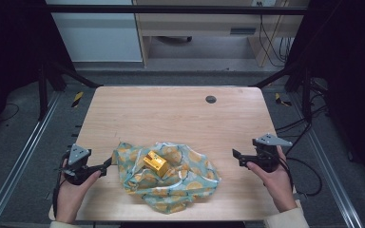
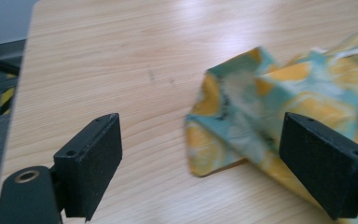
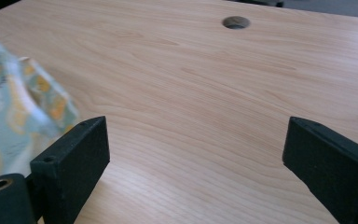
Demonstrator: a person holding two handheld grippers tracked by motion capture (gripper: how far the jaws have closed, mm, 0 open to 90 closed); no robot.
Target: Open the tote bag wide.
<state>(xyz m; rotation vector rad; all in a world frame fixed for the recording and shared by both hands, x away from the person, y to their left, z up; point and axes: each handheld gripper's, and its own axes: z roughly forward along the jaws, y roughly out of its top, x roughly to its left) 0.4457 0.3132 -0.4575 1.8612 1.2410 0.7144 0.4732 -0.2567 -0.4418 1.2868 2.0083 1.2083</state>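
A crumpled cloth printed with orange slices on teal lies at the front middle of the wooden table. A small yellow box sits on top of it. My left gripper is open at the cloth's left corner. In the left gripper view that cloth corner lies between the spread jaws, closer to the right one. My right gripper stands open to the right of the cloth, a short gap from it. The cloth's edge shows at the left of the right gripper view, with bare wood between the jaws.
A round cable hole sits at the table's back right, also in the right gripper view as the hole. Black frame rails surround the table. Floor cables trail at the right.
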